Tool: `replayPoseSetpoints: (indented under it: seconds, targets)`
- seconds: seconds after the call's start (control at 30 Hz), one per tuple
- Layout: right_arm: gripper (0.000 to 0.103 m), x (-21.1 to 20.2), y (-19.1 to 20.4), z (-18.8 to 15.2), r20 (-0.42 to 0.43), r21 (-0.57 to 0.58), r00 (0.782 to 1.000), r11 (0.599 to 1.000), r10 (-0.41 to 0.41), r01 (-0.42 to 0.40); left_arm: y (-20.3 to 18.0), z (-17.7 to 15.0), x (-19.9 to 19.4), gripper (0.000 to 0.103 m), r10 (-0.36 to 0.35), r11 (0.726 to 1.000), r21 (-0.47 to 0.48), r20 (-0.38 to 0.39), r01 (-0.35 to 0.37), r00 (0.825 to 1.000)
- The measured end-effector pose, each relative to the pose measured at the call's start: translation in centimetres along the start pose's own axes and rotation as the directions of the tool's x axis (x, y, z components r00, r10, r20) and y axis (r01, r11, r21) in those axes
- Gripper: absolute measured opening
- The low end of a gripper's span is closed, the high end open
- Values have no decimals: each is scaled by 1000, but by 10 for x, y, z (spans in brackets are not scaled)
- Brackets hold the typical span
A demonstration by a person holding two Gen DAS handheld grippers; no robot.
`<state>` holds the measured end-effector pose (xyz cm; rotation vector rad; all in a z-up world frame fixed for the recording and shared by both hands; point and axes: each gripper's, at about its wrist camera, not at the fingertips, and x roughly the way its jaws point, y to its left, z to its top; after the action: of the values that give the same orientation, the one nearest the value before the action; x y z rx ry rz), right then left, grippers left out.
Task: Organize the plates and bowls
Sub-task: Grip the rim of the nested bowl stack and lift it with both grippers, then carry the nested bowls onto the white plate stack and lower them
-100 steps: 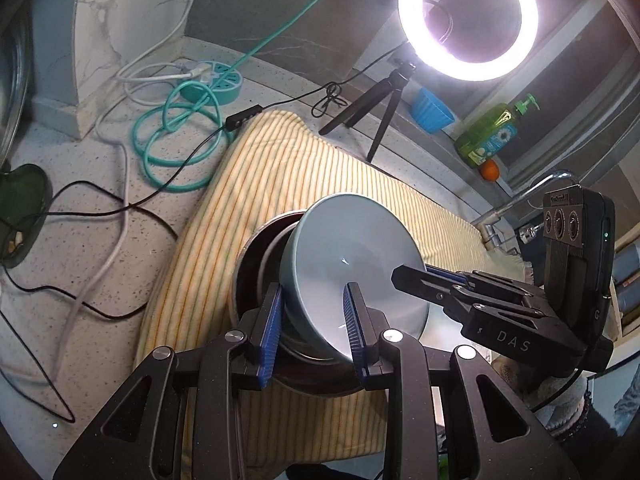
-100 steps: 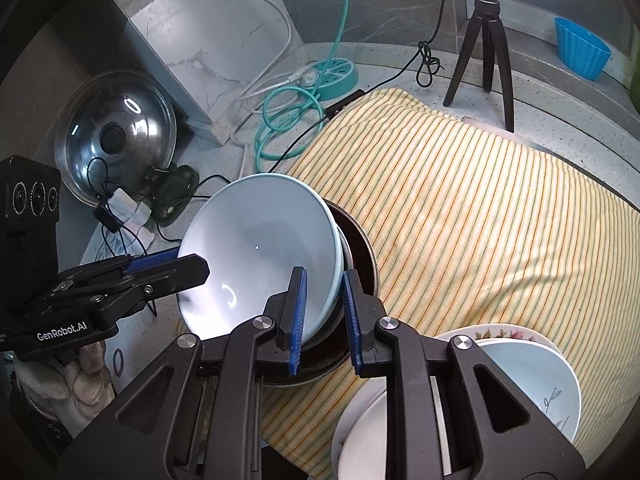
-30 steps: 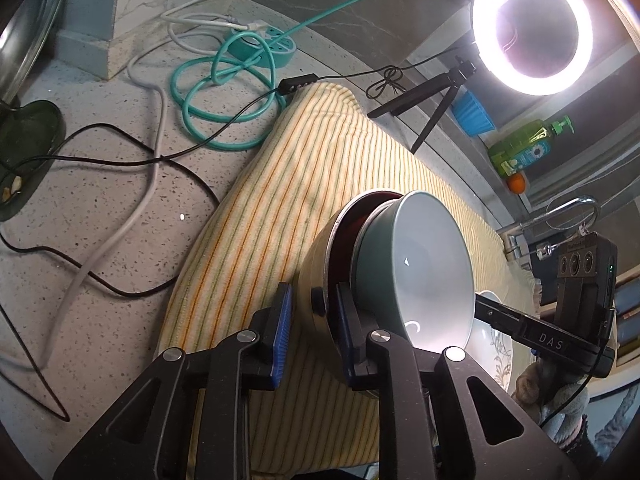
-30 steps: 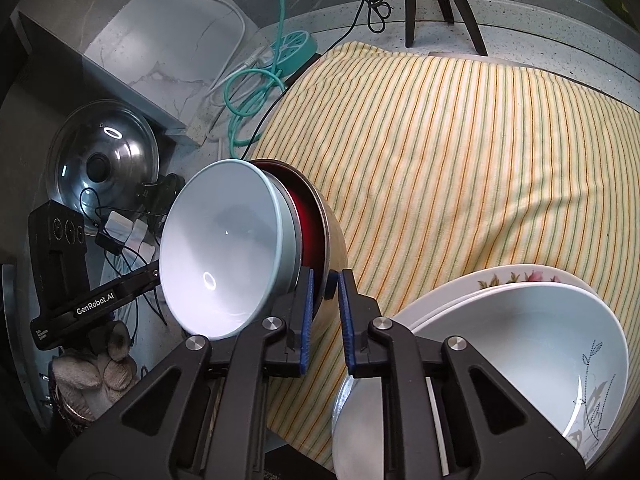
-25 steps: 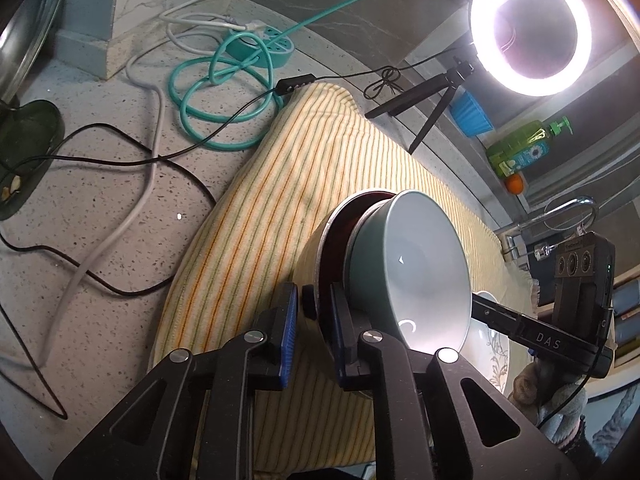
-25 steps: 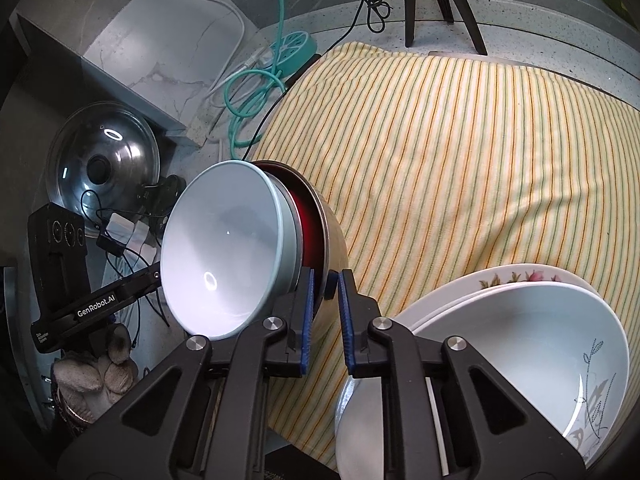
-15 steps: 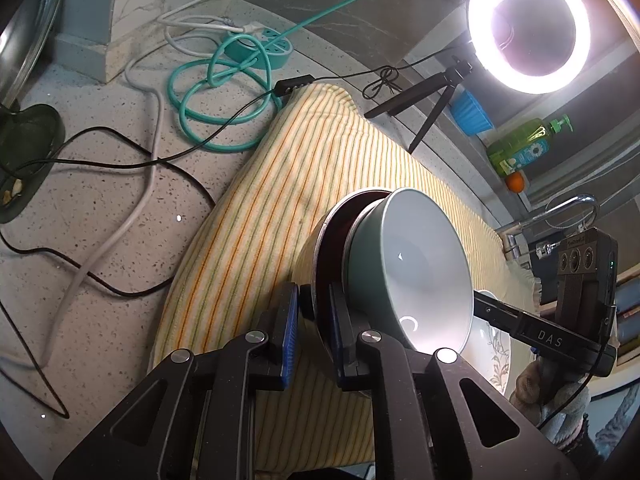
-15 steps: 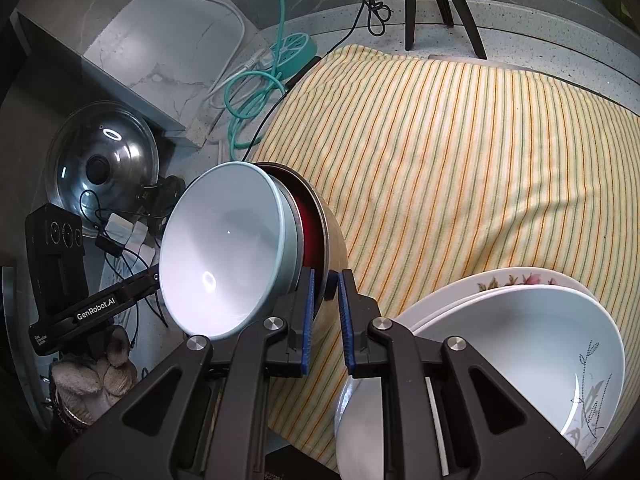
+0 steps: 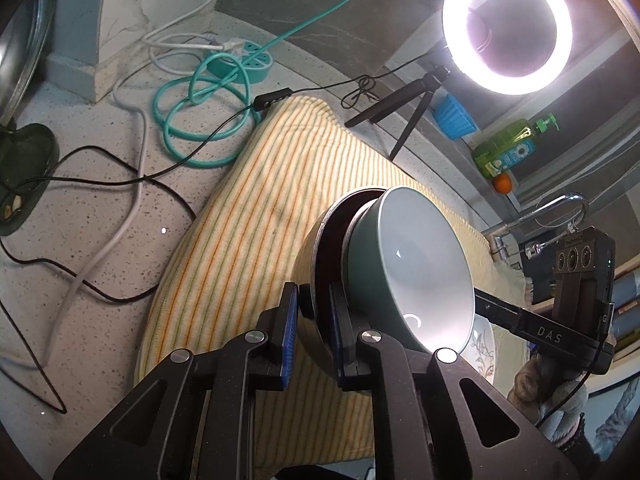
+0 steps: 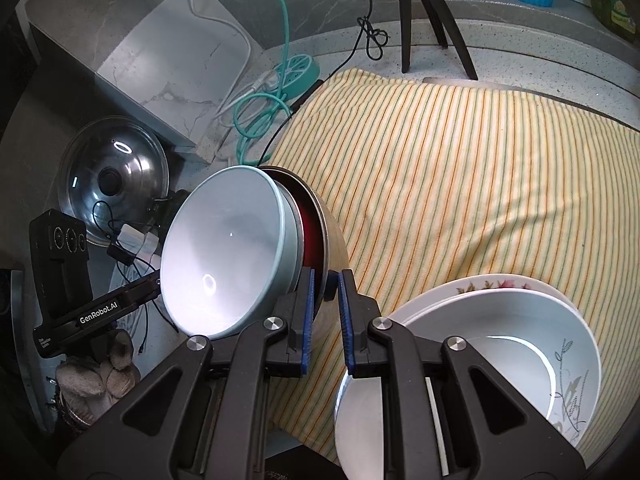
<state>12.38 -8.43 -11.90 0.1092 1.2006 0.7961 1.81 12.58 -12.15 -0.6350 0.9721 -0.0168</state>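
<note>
Both grippers clamp one nested bowl stack by the rim, opposite sides. Left gripper (image 9: 312, 320) pinched tight on steel bowl (image 9: 310, 256) edge; right gripper (image 10: 325, 312) likewise on its own side of the same rim (image 10: 334, 240). Stack tilted on edge, lifted off striped towel (image 10: 460, 168). Teal bowl (image 10: 224, 256) sits inside, red-lined bowl (image 10: 310, 232) between it and the steel one. White bowl (image 10: 520, 352) on floral plate (image 10: 492, 282) sits on towel, near right of right gripper. Ring light (image 9: 506, 26), teal cable (image 9: 204, 120), pot lid (image 10: 112, 176) on counter (image 9: 80, 240). Gloved hand (image 10: 100, 372) holds left gripper.
</note>
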Motion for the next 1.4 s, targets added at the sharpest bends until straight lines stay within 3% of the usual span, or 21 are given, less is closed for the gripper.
replayPoseSetpoints:
  seconds: [0.63,1.4]
  targets:
    - [14,-73,-40,-19,86,41,996,999,-17,14,-70,-9,-5,12,-64,993,98,17,62,998]
    - [14,-117,-114,-61,76,122,995,991,-70,61,-139,-54,31,12,-95,981,160,-79,107,992]
